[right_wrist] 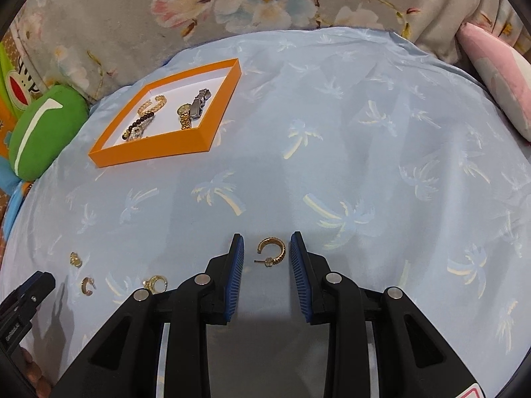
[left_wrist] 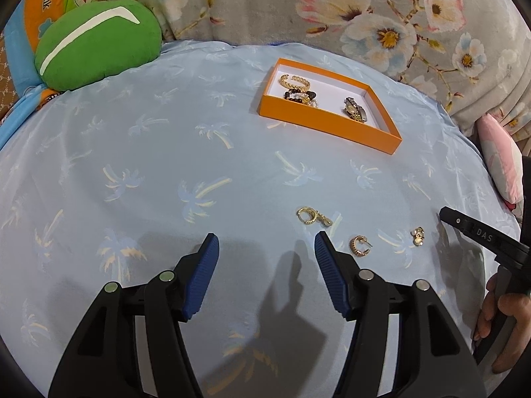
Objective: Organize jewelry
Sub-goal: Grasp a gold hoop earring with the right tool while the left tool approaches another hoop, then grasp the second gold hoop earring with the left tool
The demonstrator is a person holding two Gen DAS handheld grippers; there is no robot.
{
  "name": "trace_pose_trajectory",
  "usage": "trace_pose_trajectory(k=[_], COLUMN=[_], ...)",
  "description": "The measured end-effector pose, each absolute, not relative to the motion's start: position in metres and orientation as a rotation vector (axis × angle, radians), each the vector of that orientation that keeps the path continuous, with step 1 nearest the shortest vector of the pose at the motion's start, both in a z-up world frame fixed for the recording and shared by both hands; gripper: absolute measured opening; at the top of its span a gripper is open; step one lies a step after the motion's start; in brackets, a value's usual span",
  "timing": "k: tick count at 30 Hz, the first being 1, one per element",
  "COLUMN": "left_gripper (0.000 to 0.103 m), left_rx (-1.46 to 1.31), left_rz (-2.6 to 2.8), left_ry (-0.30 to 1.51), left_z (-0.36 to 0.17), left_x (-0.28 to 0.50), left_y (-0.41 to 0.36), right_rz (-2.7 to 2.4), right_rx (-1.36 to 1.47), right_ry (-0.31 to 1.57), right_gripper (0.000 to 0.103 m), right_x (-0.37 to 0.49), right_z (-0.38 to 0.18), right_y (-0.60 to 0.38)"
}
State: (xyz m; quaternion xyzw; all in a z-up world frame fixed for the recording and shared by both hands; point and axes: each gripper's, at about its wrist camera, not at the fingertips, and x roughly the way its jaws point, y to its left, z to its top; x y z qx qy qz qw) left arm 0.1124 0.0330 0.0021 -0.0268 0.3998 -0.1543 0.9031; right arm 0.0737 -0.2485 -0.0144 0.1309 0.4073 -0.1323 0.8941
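Note:
An orange box (left_wrist: 327, 122) (right_wrist: 156, 150) on the blue cloth holds a gold bracelet (left_wrist: 294, 81), a beaded bracelet (left_wrist: 300, 96) and a watch (left_wrist: 355, 109) (right_wrist: 192, 111). My left gripper (left_wrist: 267, 248) is open and empty above the cloth; three gold earrings lie right of it: a hoop with charm (left_wrist: 312, 216), a half hoop (left_wrist: 358, 246) and a small one (left_wrist: 418, 236). My right gripper (right_wrist: 267, 248) is open with a gold half-hoop earring (right_wrist: 272, 251) lying on the cloth between its fingertips, untouched. The three other earrings show at the lower left of the right wrist view (right_wrist: 88, 286).
A green cushion (left_wrist: 99, 46) lies at the cloth's far left. A floral blanket (left_wrist: 365, 10) runs along the back. A pink pillow (right_wrist: 497, 76) sits at the far right. The right gripper's body (left_wrist: 488, 238) shows in the left wrist view.

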Motion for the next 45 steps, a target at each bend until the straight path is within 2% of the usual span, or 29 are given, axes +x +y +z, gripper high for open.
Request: trace_pose_trajectory(k=[1, 3, 13, 22, 23, 25, 27, 32, 36, 45], left_gripper=[0.058, 0.058, 0.06, 0.06, 0.058, 0.045, 0.04, 0.04, 0.02, 0.02], left_rx=[-0.057, -0.058, -0.03, 0.031, 0.041, 0.069, 0.096, 0.161, 0.194, 0.075], left_rz=[-0.321, -0.321, -0.355, -0.427, -0.425, -0.415, -0.406, -0.372, -0.33, -0.367], left_ry=[0.827, 0.828, 0.814, 0.841, 0.848, 0.868, 0.86, 0.853, 0.845, 0.839], left_z=[0.001, 0.001, 0.004, 0.002, 0.0, -0.004, -0.004, -0.005, -0.005, 0.002], left_x=[0.112, 0.113, 0.102, 0.096, 0.098, 0.101, 0.101, 0.104, 0.104, 0.098], left_y=[0.033, 0.032, 0.021, -0.027, -0.032, -0.041, -0.047, -0.06, -0.061, -0.032], right_rz=[-0.287, -0.293, -0.278, -0.243, -0.241, -0.237, -0.233, -0.223, -0.217, -0.207], right_rx=[0.247, 0.225, 0.291, 0.336, 0.339, 0.347, 0.357, 0.377, 0.392, 0.404], right_ry=[0.852, 0.857, 0.831, 0.813, 0.812, 0.812, 0.813, 0.812, 0.808, 0.786], right_gripper=[0.028, 0.016, 0.016, 0.016, 0.016, 0.016, 0.016, 0.016, 0.016, 0.016], right_x=[0.075, 0.076, 0.066, 0.046, 0.046, 0.046, 0.046, 0.045, 0.045, 0.042], right_z=[-0.014, -0.014, -0.013, -0.013, -0.013, -0.014, -0.014, -0.016, -0.016, -0.015], right_y=[-0.245, -0.243, -0.251, -0.252, -0.253, -0.254, -0.255, -0.258, -0.259, -0.26])
